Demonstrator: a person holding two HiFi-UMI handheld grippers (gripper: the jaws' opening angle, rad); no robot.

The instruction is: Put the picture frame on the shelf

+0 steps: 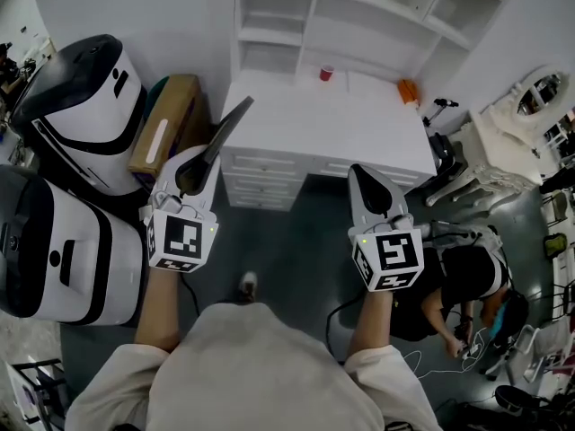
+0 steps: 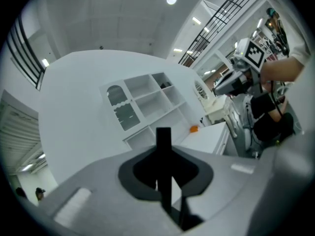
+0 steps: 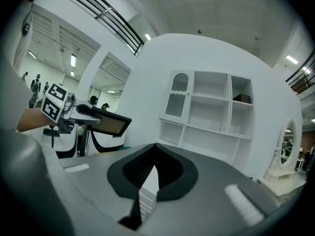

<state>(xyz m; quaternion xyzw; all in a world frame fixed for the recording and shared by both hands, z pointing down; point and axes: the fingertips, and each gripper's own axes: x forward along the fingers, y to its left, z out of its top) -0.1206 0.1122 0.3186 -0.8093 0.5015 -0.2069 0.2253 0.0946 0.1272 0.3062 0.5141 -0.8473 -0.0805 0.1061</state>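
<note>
Head view: the left gripper is clamped on the edge of a dark picture frame, held in the air at the white desk's left front corner. The right gripper is level beside it, jaws together and empty. The white shelf rises behind the desk, well apart from the frame.

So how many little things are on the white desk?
2: a red cup near the back middle, an orange thing at the back right corner. Others may be hidden.
</note>
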